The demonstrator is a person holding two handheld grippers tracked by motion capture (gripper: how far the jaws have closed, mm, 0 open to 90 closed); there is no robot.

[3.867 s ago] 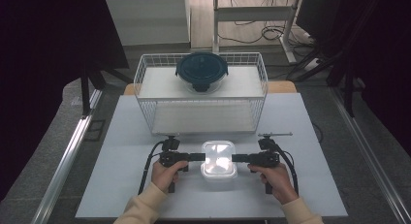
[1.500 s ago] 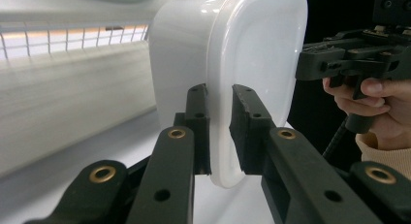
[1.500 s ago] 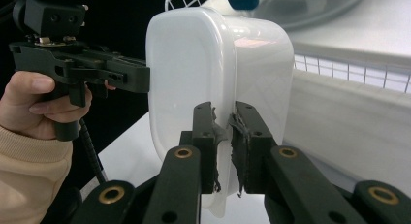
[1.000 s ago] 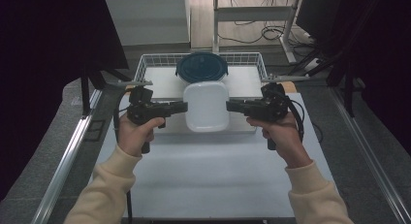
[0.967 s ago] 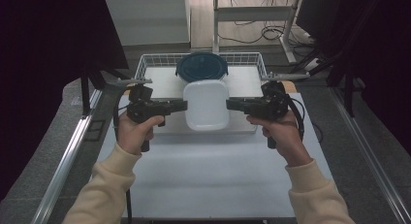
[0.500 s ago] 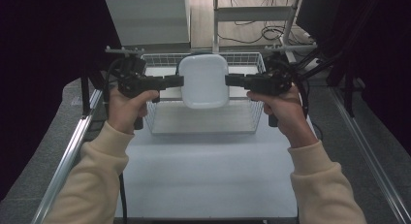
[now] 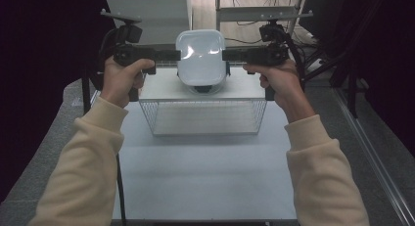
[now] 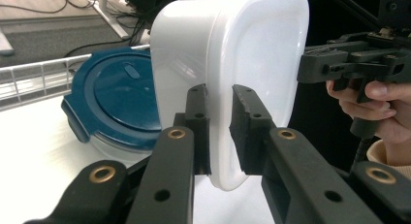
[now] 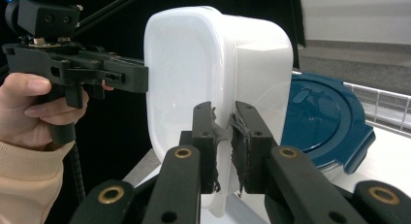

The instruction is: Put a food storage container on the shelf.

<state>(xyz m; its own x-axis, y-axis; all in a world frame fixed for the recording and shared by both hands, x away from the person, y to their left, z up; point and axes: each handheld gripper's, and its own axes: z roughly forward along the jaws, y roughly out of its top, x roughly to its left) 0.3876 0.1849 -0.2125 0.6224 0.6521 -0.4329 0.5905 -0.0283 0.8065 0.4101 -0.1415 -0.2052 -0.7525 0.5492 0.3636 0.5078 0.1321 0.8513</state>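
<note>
Table [image 7: 205, 162], white, across lower half of high view; sleeves entering from bottom corners. Wire basket [image 7: 203, 116] mid-frame, just below the grippers, its flat white floor showing behind the near mesh wall. Blue-lidded round container [image 8: 114, 100] resting inside basket, centre left in left gripper view, right of centre in right gripper view, low and beyond the held item.

White tub [image 7: 200, 57] top centre of high view, carried clear above basket, open side apparently facing down. Pinched on opposite rims: left gripper [image 7: 169, 55] coming in from frame left, right gripper [image 7: 232, 55] from frame right, both level and pointing at each other. Left jaws narrow, clamped on thin wall [image 8: 220, 132]; right jaws likewise nearly closed on opposite wall [image 9: 224, 136], worn pad rubber visible.

Key relation: tub spans straight between the two jaw pairs, gripper-to-gripper axis running left-right across frame, neither hand nearer. Blue-lidded container directly beneath and slightly behind tub. Likely next: lowering into basket beside or in front of the blue lid; needs both hands dropping evenly, otherwise tilt or collision with lid.
</note>
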